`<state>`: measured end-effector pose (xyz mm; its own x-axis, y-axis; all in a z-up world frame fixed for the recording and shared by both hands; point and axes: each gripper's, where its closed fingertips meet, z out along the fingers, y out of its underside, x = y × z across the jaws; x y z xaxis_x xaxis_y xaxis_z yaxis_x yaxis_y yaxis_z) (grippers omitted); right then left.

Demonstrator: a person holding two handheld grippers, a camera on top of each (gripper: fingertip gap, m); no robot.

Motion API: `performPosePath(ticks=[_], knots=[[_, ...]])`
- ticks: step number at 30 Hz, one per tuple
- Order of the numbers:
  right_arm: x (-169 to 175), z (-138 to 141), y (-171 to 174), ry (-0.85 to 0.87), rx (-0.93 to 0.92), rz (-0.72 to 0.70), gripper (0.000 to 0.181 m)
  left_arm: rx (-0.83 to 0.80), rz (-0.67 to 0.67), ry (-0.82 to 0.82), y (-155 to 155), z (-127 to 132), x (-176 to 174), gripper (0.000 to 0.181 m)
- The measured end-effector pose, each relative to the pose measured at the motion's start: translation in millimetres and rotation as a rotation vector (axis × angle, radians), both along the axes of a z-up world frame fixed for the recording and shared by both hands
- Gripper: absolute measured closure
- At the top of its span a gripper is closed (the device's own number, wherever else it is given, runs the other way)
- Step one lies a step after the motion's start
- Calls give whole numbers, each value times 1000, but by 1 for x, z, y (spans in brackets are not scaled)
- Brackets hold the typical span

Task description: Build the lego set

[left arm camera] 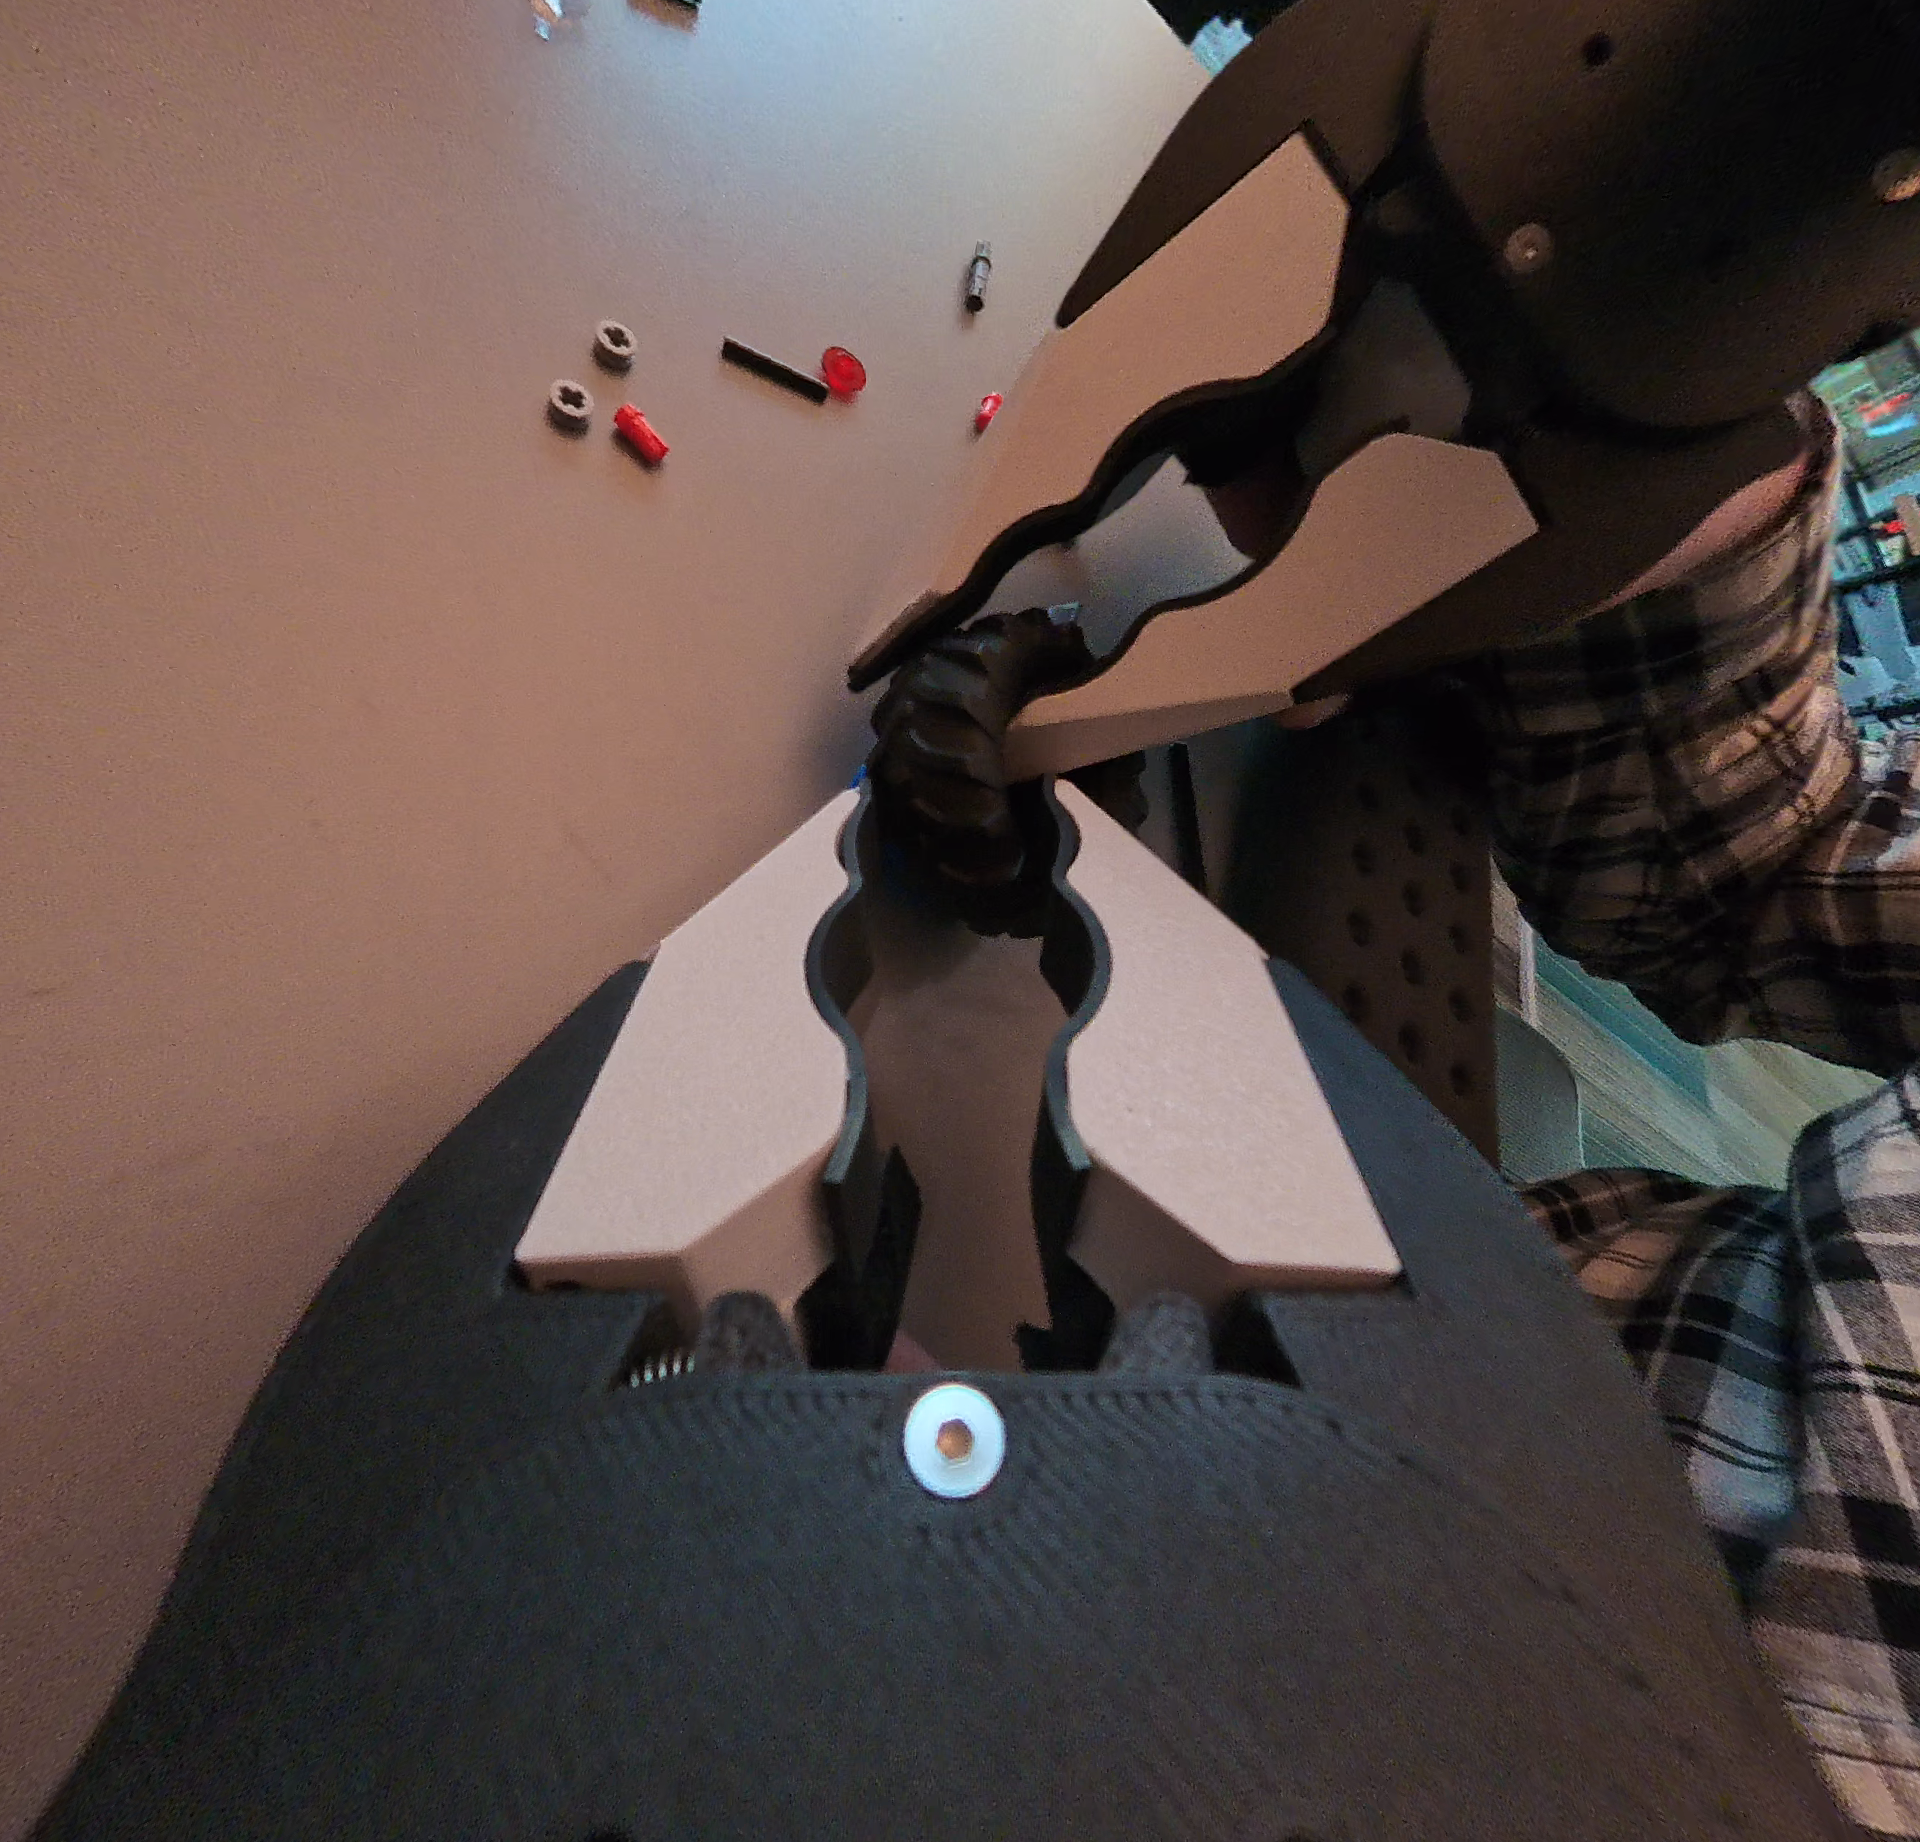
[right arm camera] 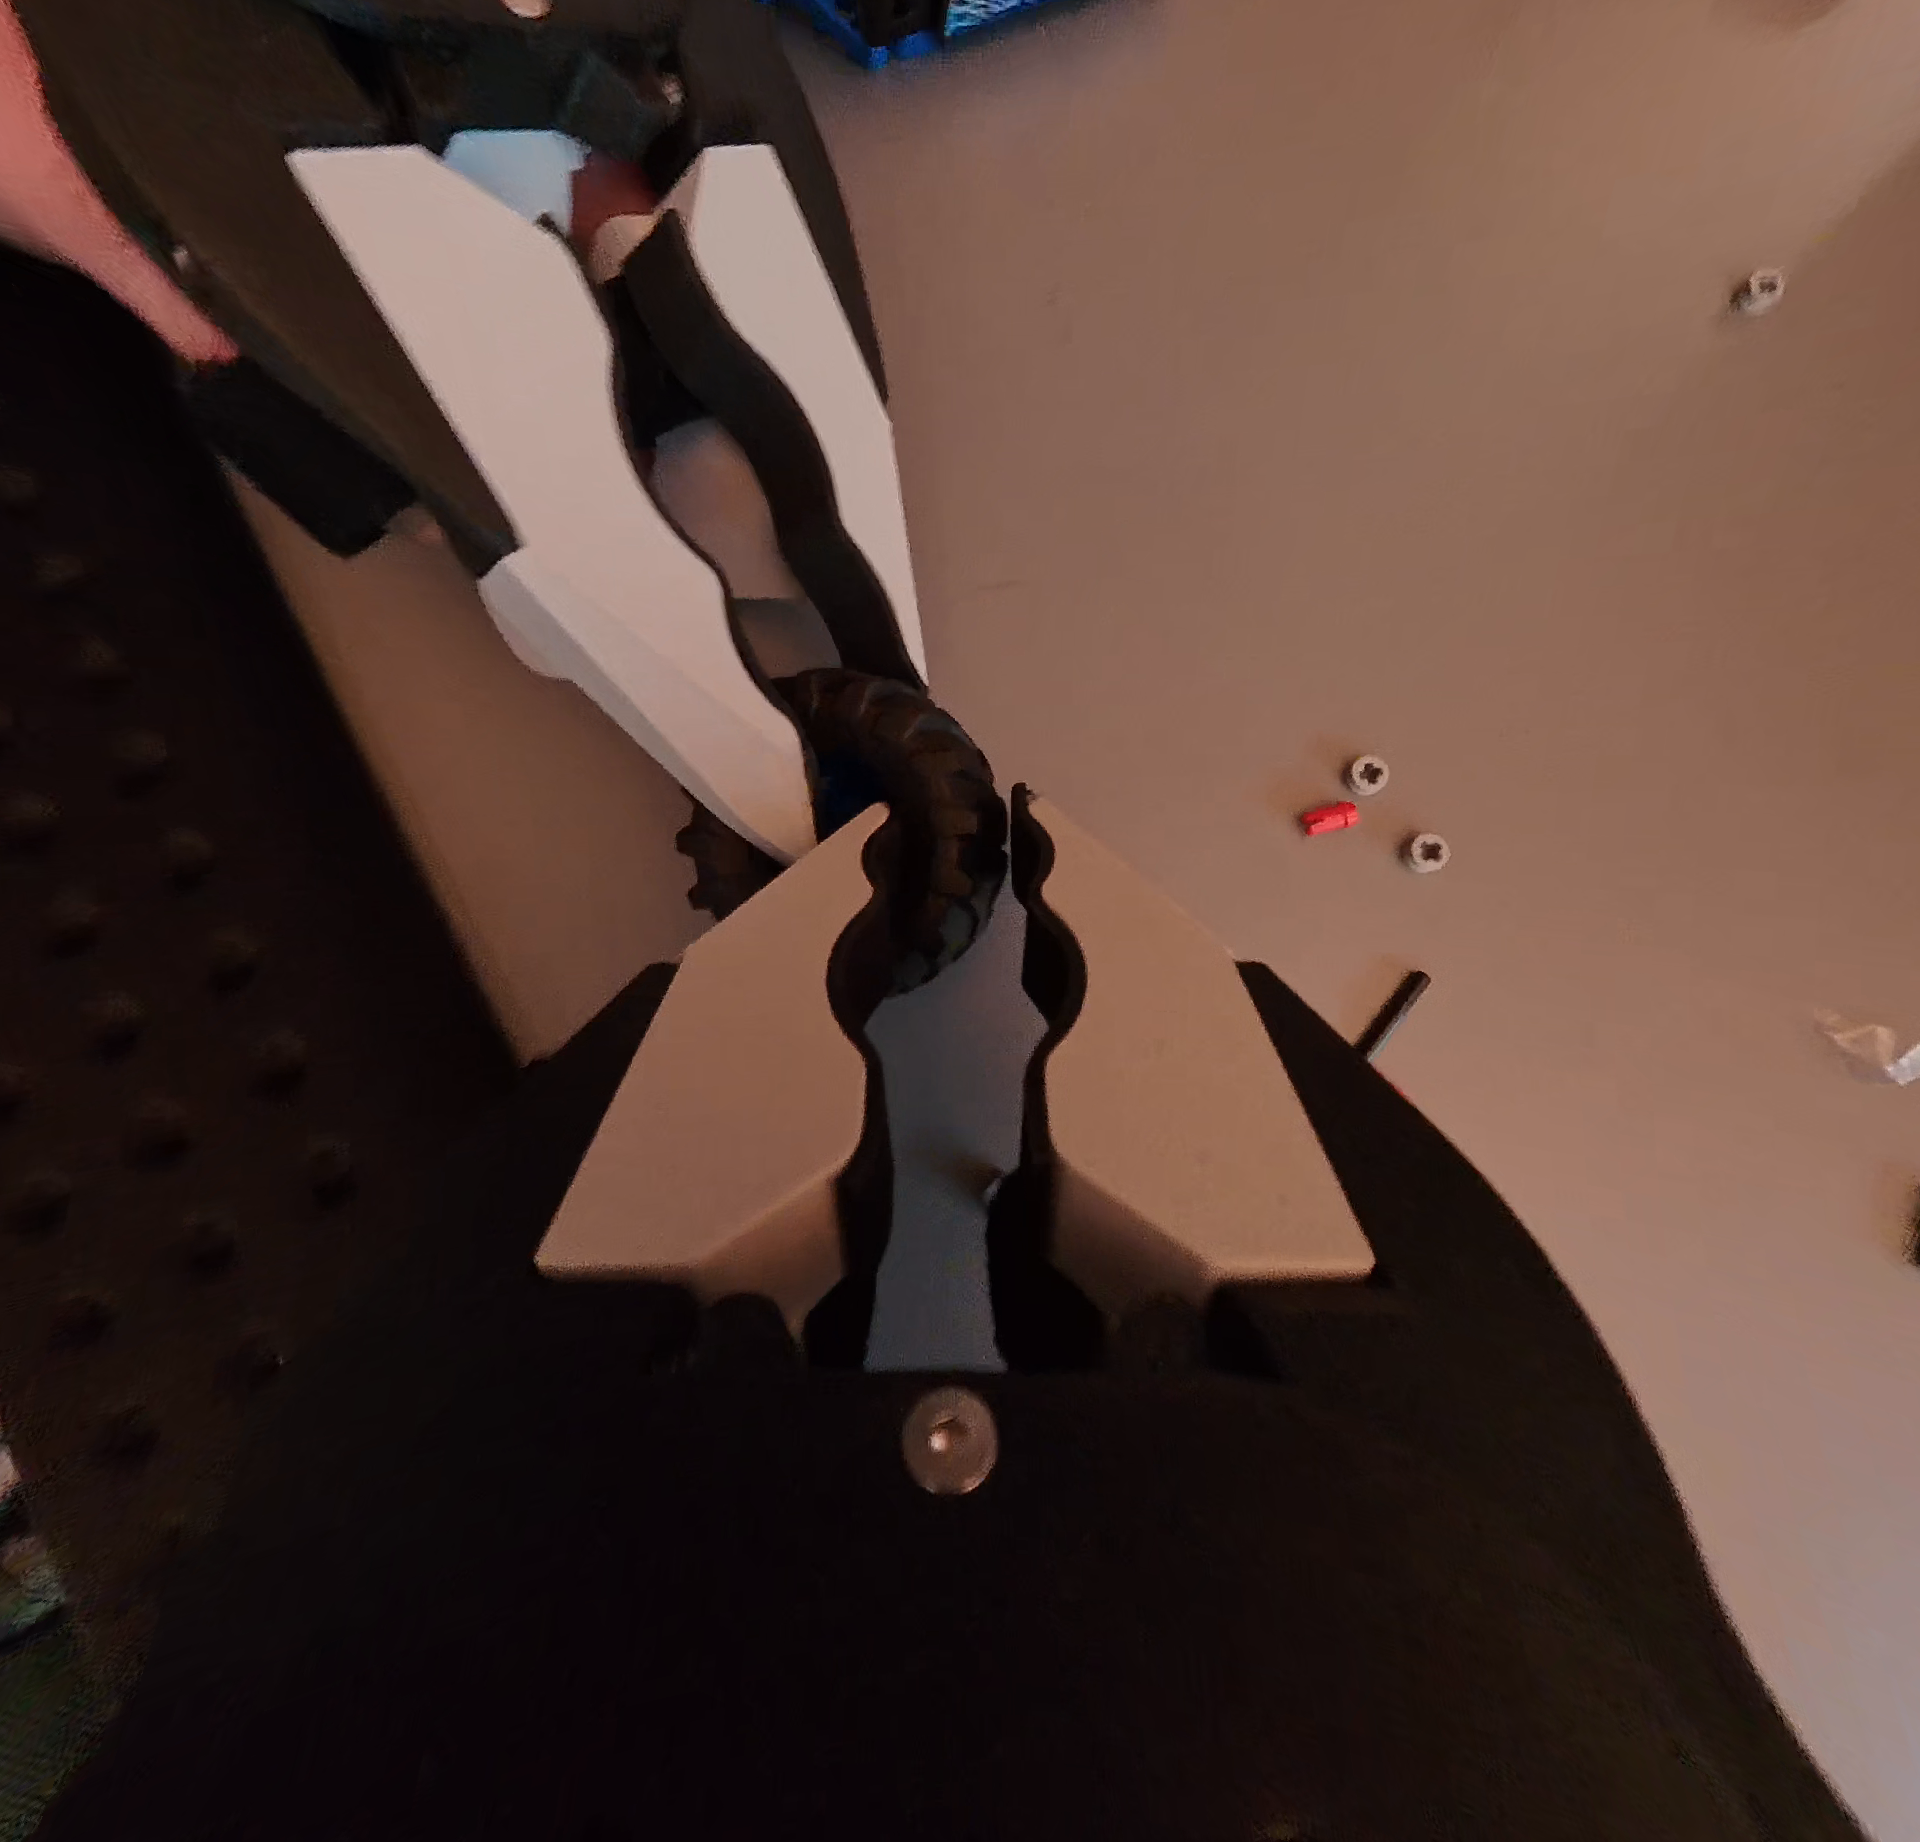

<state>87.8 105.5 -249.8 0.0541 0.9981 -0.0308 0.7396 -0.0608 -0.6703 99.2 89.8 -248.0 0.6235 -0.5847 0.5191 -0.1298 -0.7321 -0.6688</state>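
Lego tyre (left arm camera: 951,743), black and knobbly, hung above the table's edge, pinched from two sides. The left gripper (left arm camera: 954,805) had its jaws nearly closed on the tyre's lower part, while the right gripper (left arm camera: 971,675) clamped the upper part, jaws likewise narrowed around the tread. On the pale table (left arm camera: 312,545) lay loose pieces: two grey bushes (left arm camera: 613,345), a red pin (left arm camera: 640,434), a black axle (left arm camera: 774,371).
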Motion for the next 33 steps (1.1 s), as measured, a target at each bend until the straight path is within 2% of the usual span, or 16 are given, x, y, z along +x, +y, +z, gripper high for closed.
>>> performPosePath(ticks=[3,7,18,25,28,33], knots=[[2,2,-4,8,39,25,163,-20,-23,-19,-4,0,3,151],[8,2,-10,45,-32,39,161,-23,-55,-24,-8,0,8,151],[8,-5,7,65,-161,-58,166,-31,13,23,10,-5,8,154],[7,-7,10,94,-250,-69,165,-90,38,-24,15,-6,7,155],[6,-4,14,68,-87,-67,165,-86,42,-26,16,-5,6,154],[14,4,15,38,50,-61,162,-85,-7,-47,9,-2,12,154]])
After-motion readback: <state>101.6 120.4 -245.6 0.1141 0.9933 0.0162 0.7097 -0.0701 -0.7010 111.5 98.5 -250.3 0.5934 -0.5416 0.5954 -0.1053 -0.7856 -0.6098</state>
